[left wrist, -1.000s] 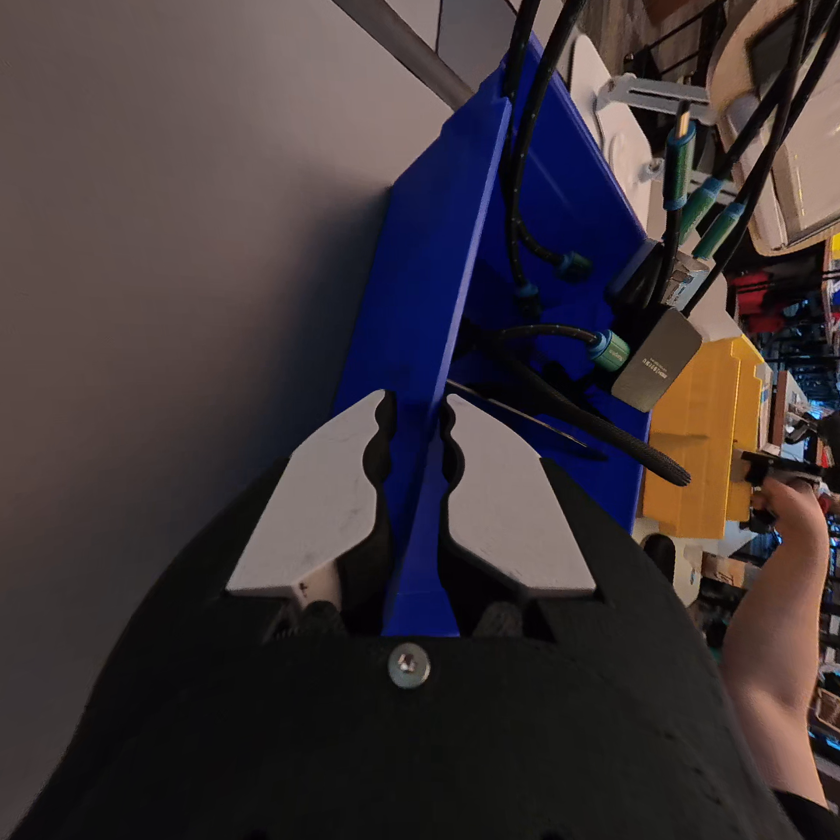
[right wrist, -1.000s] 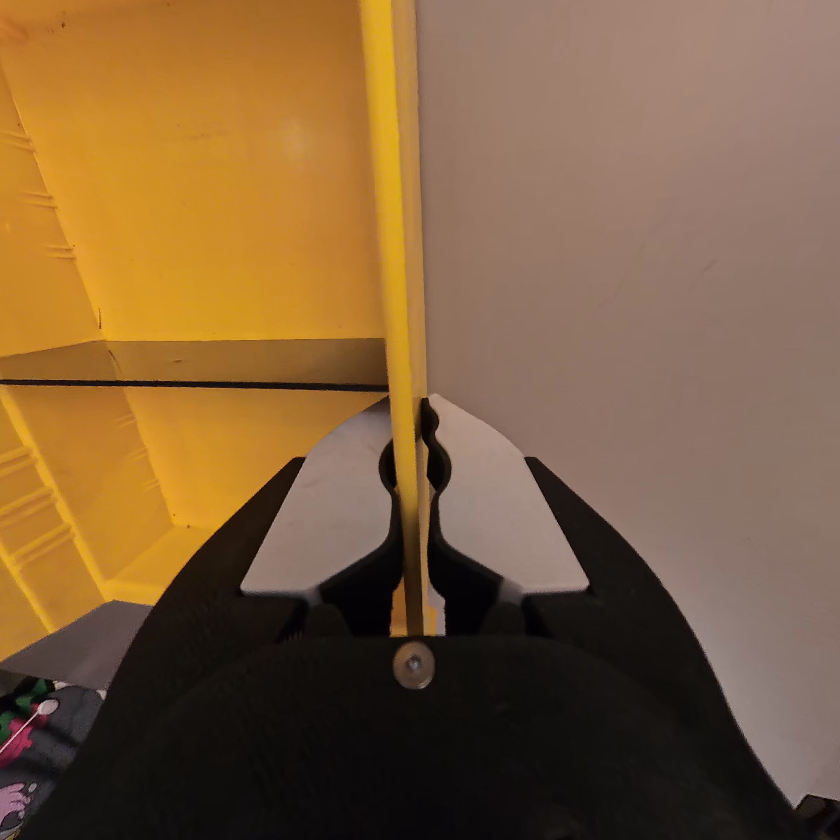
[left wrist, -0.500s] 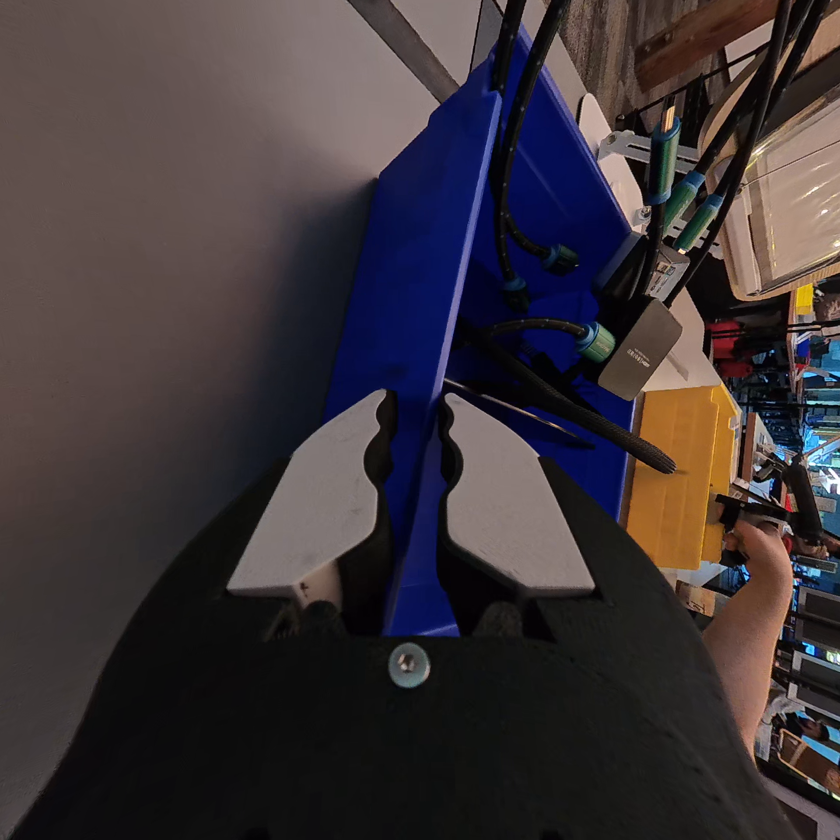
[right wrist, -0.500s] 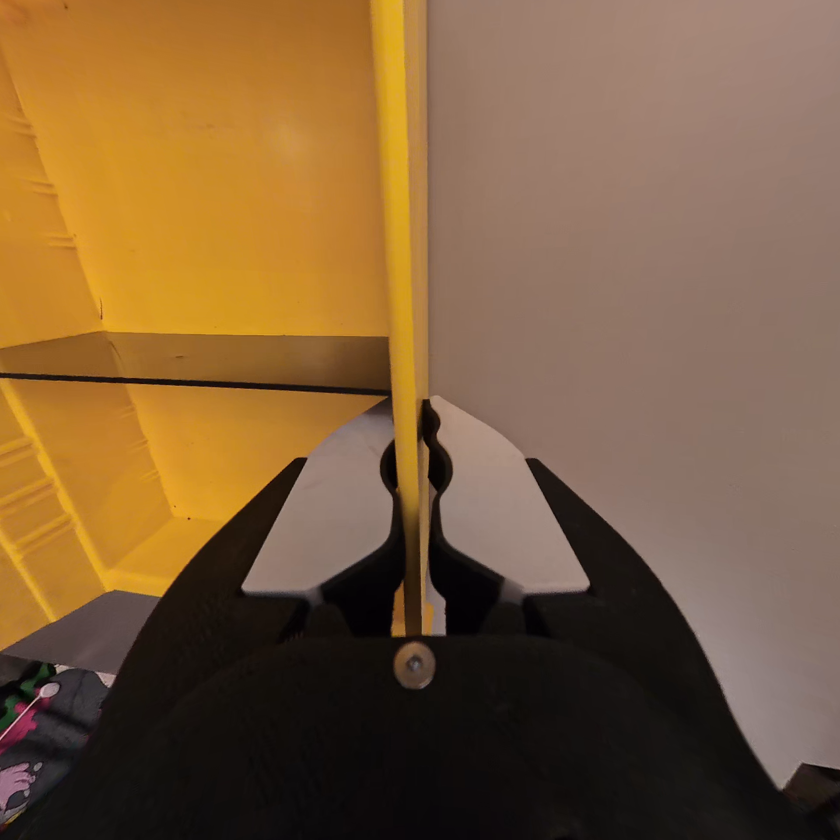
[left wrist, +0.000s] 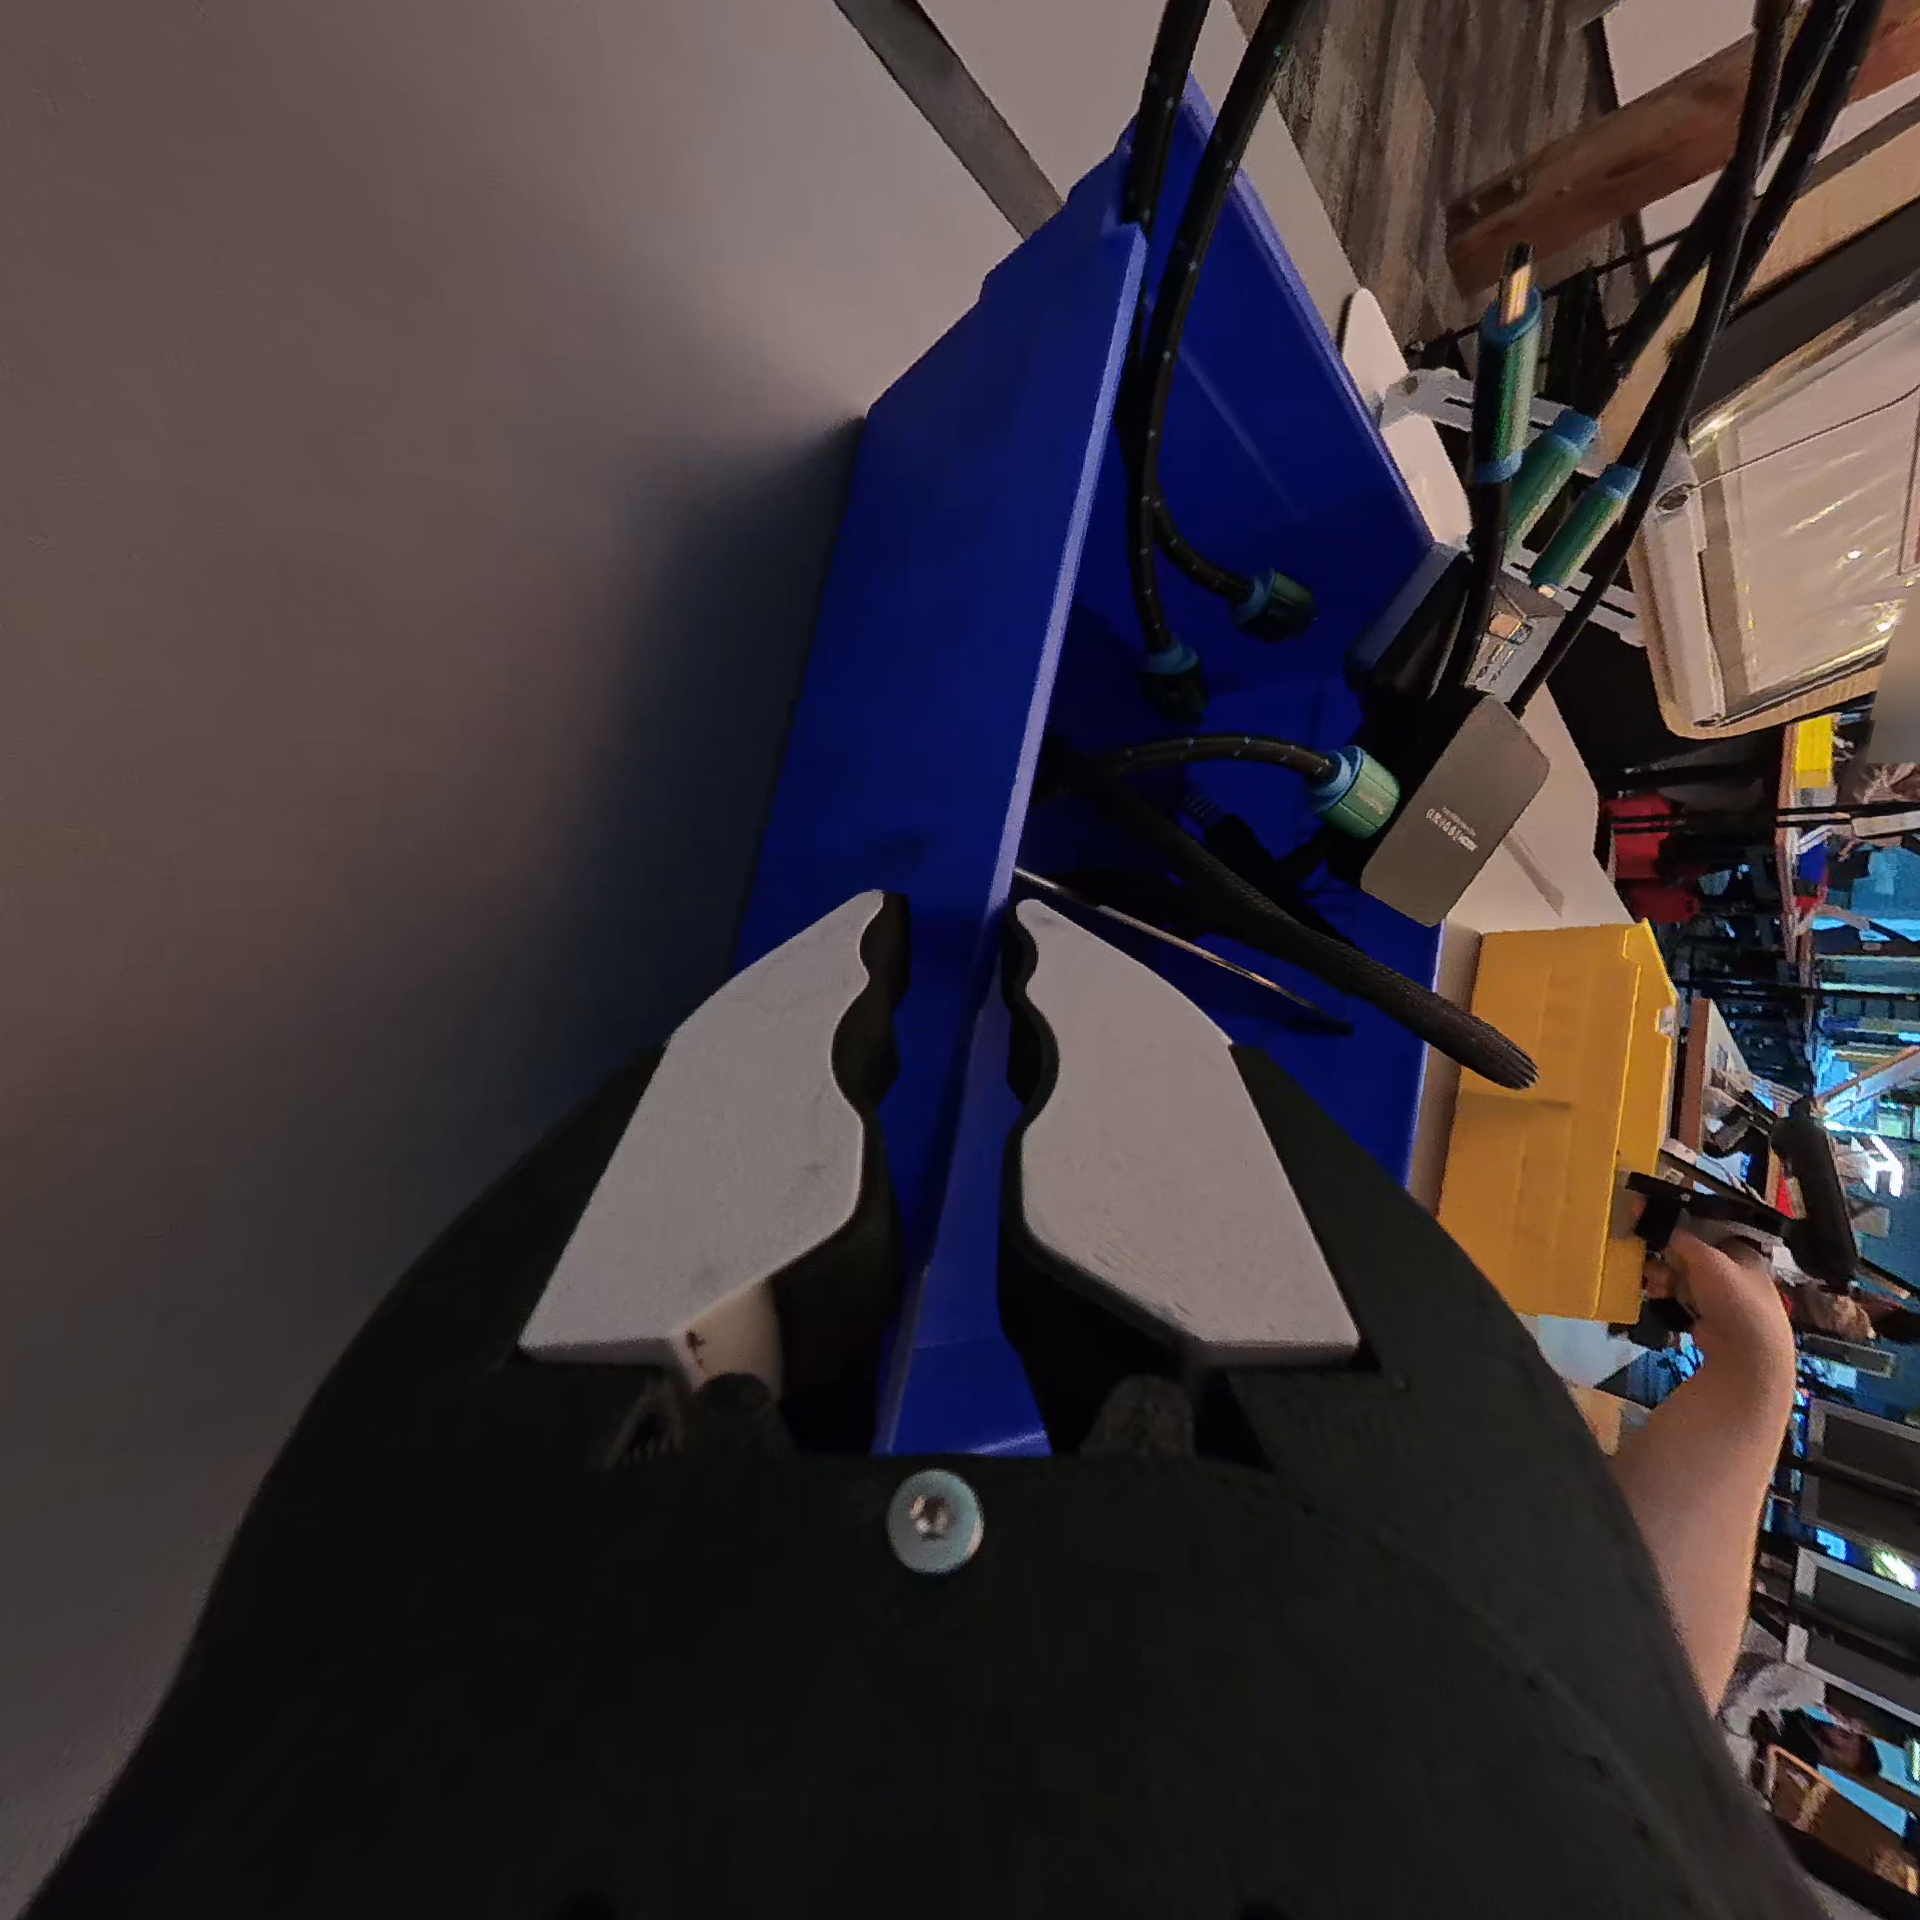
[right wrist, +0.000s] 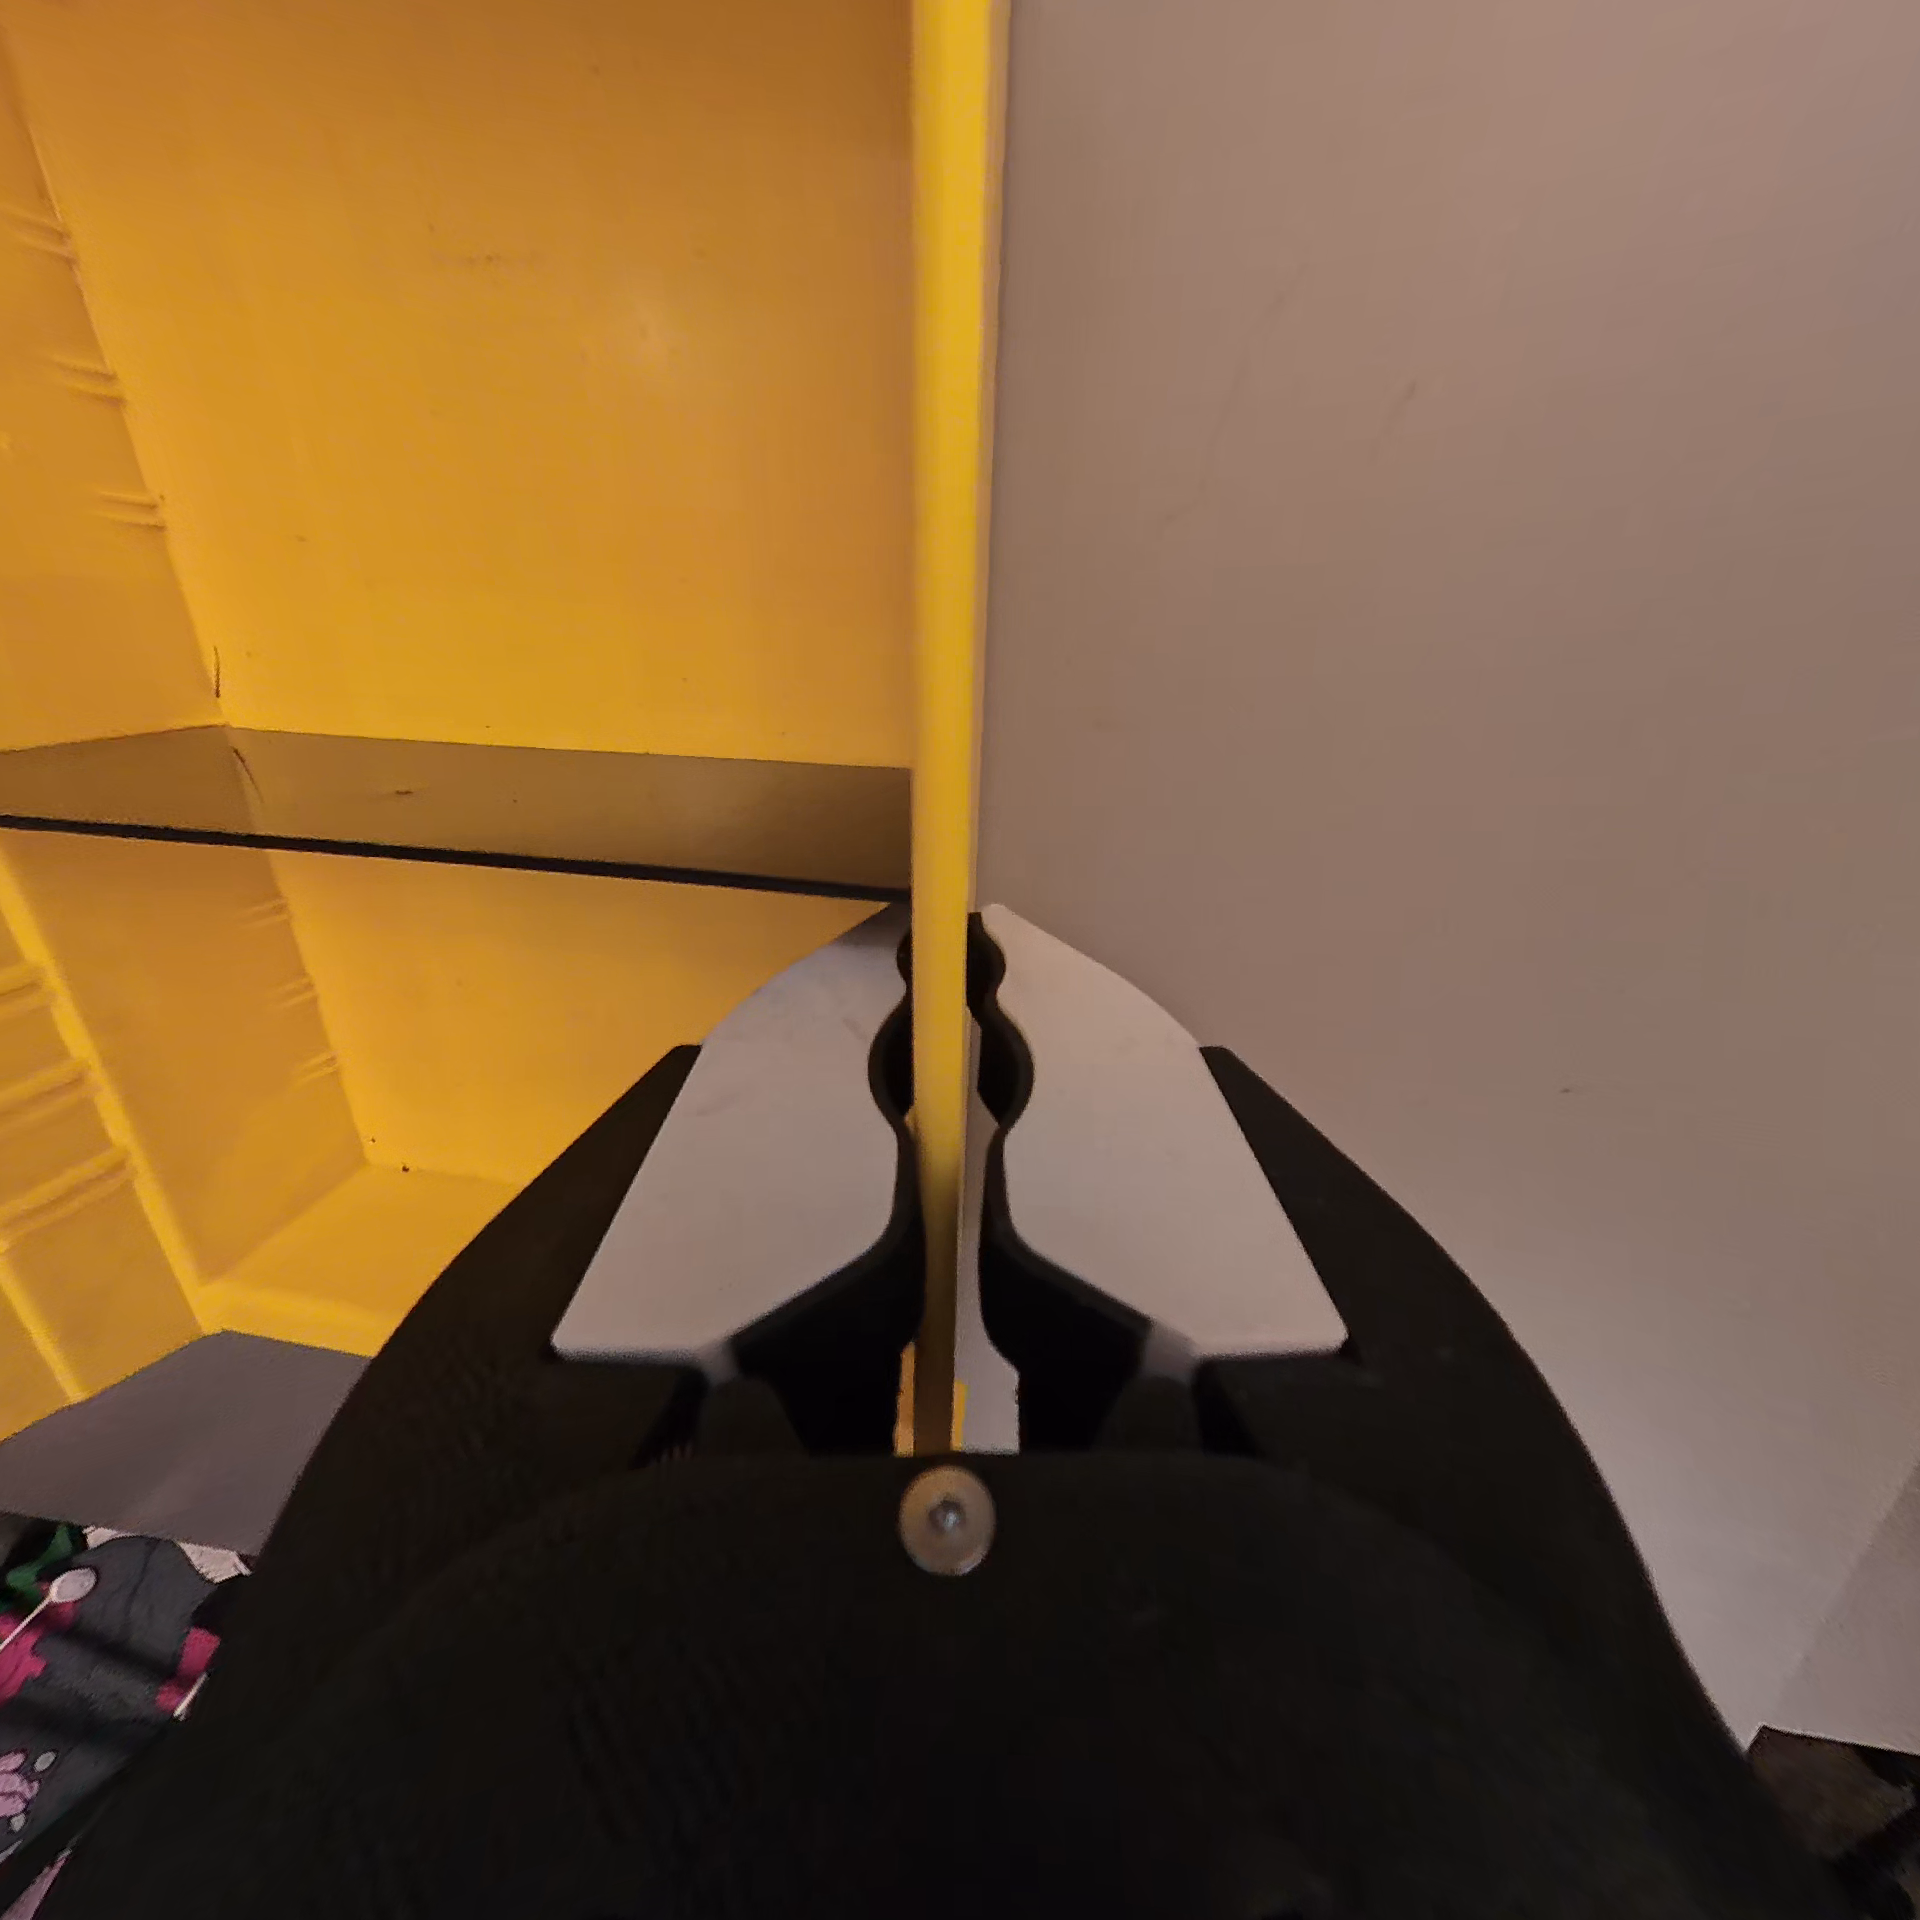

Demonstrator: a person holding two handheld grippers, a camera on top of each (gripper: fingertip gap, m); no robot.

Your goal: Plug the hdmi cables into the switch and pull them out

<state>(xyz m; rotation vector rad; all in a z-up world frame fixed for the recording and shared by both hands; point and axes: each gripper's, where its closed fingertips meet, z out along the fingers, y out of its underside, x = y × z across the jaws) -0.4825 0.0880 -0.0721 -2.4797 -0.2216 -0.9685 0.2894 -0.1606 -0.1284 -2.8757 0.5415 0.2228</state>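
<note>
Workshop, plastic parts bins (left wrist: 1538, 1122), cluttered shelving (left wrist: 1829, 935), cables (left wrist: 1174, 343) on worktable (left wrist: 364, 520)

My left gripper (left wrist: 945, 925) straddles one wall of the near bin (left wrist: 935, 665), a finger on each side. Inside that bin lie the cables (left wrist: 1164, 436) and, at its far wall, the switch (left wrist: 1455, 810) — one plug (left wrist: 1356, 787) touching it. Beyond sits a second bin (right wrist: 520, 416); my right gripper (right wrist: 940, 925) clamps its side wall, tabletop (right wrist: 1455, 623) to the right.
</note>
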